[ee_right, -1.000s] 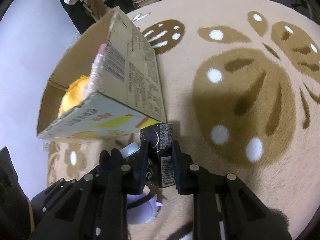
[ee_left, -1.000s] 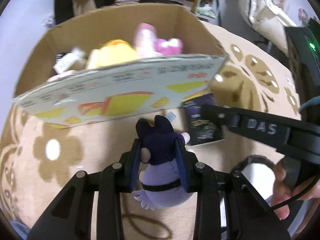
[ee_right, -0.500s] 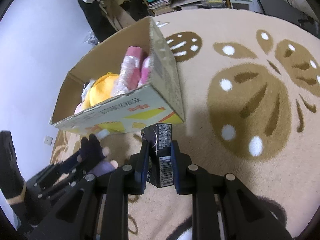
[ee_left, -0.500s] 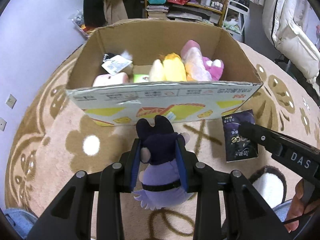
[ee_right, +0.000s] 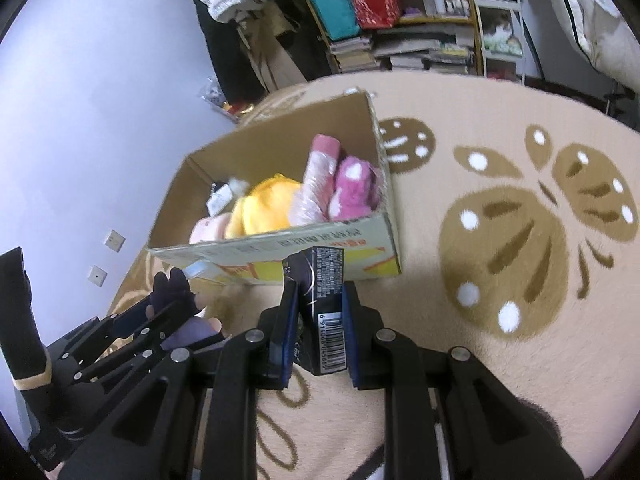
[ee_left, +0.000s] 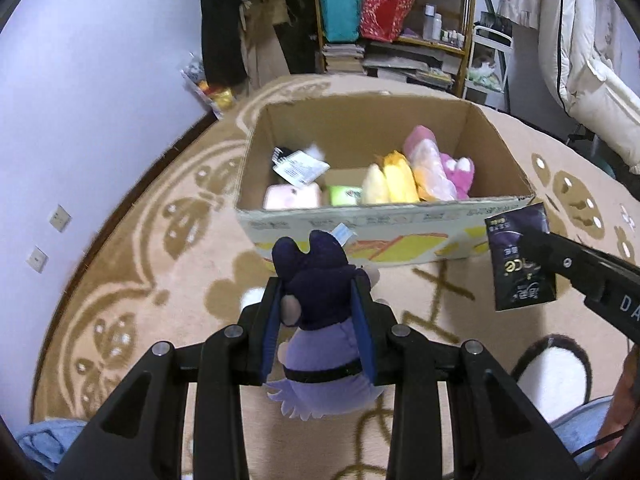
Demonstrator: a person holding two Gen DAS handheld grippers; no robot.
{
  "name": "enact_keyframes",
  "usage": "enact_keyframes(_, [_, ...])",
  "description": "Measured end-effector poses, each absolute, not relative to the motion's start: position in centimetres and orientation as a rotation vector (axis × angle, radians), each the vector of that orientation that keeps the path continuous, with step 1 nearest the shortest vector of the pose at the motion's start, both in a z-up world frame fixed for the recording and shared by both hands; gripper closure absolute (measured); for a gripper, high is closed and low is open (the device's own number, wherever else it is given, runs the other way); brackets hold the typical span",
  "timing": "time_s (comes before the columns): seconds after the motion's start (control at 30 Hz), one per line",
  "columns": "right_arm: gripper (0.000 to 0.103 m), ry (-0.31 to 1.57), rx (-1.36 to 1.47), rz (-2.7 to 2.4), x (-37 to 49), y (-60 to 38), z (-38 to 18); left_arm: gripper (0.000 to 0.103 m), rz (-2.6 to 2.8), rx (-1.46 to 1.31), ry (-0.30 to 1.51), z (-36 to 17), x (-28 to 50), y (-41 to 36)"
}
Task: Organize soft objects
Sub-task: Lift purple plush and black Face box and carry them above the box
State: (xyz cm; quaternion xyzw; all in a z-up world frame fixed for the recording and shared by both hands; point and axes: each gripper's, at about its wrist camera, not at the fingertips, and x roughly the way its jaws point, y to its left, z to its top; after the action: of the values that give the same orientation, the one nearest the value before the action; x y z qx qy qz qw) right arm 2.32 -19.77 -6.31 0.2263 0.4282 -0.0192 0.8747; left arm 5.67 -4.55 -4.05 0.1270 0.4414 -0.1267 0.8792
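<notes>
My left gripper (ee_left: 318, 300) is shut on a purple plush toy (ee_left: 320, 320) with dark ears, held above the rug in front of the cardboard box (ee_left: 360, 232). My right gripper (ee_right: 318, 300) is shut on a black packet (ee_right: 322, 304) with a barcode, held just before the box's near wall (ee_right: 280, 248). The packet also shows in the left wrist view (ee_left: 518, 256), and the plush in the right wrist view (ee_right: 172, 292). The box holds yellow (ee_left: 390, 180), pink (ee_left: 428, 168) and magenta (ee_left: 460, 172) soft toys.
A beige rug with brown patterns (ee_right: 500, 220) covers the floor. A cluttered shelf with bags and books (ee_left: 392, 20) stands behind the box. A wall (ee_left: 80, 80) runs along the left. A white jacket (ee_left: 580, 52) hangs at the right.
Both grippers have risen and pulled back from the box with their loads still held. The box's inside now shows from above.
</notes>
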Motion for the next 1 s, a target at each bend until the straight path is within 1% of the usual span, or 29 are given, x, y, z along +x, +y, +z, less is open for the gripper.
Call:
enact_keyframes(0.3, [0.082, 0.81, 0.402, -0.03, 1.6, -18.5, -3.3, 0.071, -0.239, 0.279, 0.823, -0.7, 5.5, -2.8])
enact_keyframes(0.57, [0.082, 0.713, 0.381, -0.04, 1.0, -18.2, -1.1, 0.071, -0.189, 0.239, 0.733, 2.3, 5.8, -1.0])
enact_keyframes(0.8, [0.081, 0.633, 0.374, -0.053, 0.8, -18.4, -0.3, 0.071, -0.167, 0.187, 0.678, 4.6, 6.8, 0.4])
enact_keyframes(1.0, [0.081, 0.587, 0.37, -0.057, 1.0, -18.6, -0.2, 0.071, -0.166, 0.169, 0.653, 5.3, 7.8, 0.6])
